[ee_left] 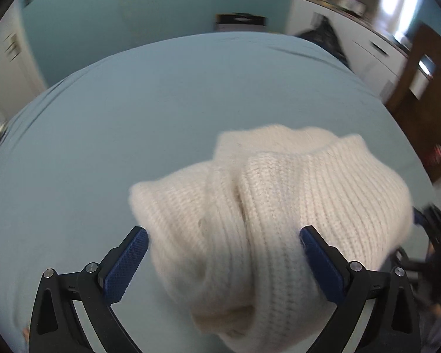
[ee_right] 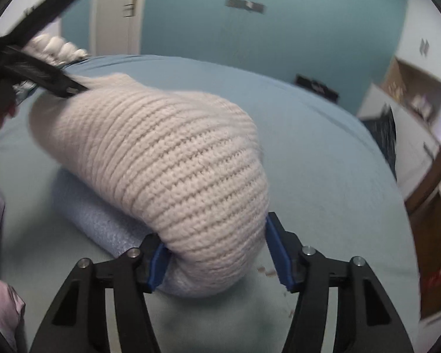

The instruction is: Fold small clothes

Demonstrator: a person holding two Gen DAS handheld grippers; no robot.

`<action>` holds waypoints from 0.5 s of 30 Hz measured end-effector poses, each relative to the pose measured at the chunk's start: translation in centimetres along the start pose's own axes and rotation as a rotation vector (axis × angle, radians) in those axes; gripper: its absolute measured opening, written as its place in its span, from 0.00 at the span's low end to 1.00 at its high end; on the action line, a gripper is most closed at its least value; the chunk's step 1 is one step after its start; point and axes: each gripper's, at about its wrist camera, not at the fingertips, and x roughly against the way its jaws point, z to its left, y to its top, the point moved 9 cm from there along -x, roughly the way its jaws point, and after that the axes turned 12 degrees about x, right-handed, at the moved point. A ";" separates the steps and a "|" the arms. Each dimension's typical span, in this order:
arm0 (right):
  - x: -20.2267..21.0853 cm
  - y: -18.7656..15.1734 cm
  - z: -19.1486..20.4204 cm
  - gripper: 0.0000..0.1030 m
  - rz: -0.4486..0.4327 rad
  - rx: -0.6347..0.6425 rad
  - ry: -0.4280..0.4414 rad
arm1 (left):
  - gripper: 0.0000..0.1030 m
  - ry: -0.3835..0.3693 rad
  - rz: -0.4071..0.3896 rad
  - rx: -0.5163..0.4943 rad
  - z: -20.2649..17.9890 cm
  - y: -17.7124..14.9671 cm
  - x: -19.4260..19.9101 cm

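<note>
Pinching cream knit [ee_right: 161, 158], right hand-held gripper [ee_right: 217, 253] half-open.

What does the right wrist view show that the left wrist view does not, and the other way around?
Only the right wrist view: a pale blue fuzzy cloth under the cream knit, a white knobbly item at the bed's far edge, and the right tongs from behind. Only the left wrist view: the left tongs from behind, wide apart around the knit. Both: the knit, the blue bed sheet and the white cabinet.
</note>
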 end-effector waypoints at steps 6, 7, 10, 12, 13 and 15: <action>-1.8 -1.5 0.3 0.53 0.107 -0.063 0.091 | 1.00 0.056 -0.027 0.042 1.3 -1.0 -1.0; -0.6 -0.9 0.3 0.53 0.071 -0.095 0.143 | 1.00 0.050 -0.017 0.064 1.9 -1.1 -1.1; 3.5 0.8 0.6 0.53 -0.033 -0.195 0.265 | 1.00 -0.029 0.027 0.109 2.3 -1.9 -1.6; 4.5 2.1 0.3 0.53 -0.067 -0.270 0.329 | 1.00 -0.060 0.034 0.115 2.3 -2.4 -1.8; 5.2 2.9 0.4 0.53 -0.090 -0.295 0.346 | 1.00 -0.053 0.020 0.112 2.4 -2.4 -1.7; 6.5 5.2 -0.6 0.53 -0.166 -0.357 0.365 | 1.00 -0.043 0.000 0.101 2.5 -2.7 -1.5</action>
